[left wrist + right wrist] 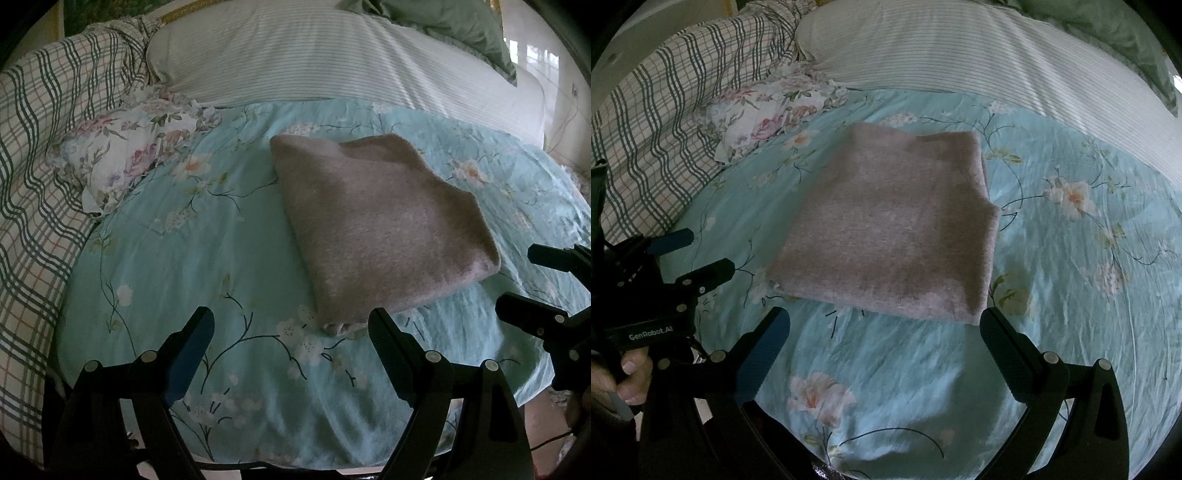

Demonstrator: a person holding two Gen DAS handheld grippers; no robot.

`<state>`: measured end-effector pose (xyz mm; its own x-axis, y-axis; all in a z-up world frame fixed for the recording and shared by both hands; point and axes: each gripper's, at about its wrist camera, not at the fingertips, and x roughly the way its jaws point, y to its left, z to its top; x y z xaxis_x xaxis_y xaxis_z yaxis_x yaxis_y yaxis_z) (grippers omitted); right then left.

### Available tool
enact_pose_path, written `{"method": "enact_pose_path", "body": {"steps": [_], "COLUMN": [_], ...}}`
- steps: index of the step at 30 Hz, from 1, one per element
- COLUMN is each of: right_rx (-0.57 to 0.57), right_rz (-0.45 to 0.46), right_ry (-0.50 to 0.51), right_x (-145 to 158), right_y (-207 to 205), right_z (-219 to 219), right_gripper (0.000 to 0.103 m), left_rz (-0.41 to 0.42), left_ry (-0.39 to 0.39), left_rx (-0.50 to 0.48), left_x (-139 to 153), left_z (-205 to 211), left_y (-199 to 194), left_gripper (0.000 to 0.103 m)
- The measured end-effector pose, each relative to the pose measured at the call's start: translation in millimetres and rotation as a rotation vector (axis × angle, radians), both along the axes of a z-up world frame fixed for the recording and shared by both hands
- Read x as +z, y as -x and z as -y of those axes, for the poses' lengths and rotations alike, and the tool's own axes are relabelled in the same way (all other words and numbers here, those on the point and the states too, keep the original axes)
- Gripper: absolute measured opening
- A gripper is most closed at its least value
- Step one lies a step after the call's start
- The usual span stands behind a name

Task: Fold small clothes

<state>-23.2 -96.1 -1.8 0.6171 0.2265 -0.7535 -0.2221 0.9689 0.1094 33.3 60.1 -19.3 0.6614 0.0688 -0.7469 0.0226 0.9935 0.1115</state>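
Both claws, left claw (291, 332) and right claw (882, 332), are held wide and empty; the folded grey-pink knitted garment (886, 236) on the bed (1071, 277) should be gripped at its near corners, edges kept aligned.

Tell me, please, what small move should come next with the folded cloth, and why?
Probably lower the right gripper onto the near edge of the pinkish-grey folded knit cloth for another fold. Both the right gripper and the left gripper are open and empty, just short of that edge, and the cloth lies flat on the turquoise floral sheet.

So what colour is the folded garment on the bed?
Pinkish-grey, plain knit folded garment; the right wrist view shows it best.
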Motion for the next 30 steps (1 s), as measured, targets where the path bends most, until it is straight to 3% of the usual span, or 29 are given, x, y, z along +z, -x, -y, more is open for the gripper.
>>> {"method": "enact_pose_path", "body": {"steps": [30], "right_rx": [0.0], "right_rz": [-0.012], "right_ry": [-0.002], "right_x": [-5.3], "right_y": [-38.1], "right_z": [22.2], "right_gripper": [0.103], "left_rz": [-0.006], "left_ry": [0.019], "left_rx": [0.01], "left_x": [-3.0], "left_z": [-8.1], "left_y": [-26.3], "left_gripper": [0.086]}}
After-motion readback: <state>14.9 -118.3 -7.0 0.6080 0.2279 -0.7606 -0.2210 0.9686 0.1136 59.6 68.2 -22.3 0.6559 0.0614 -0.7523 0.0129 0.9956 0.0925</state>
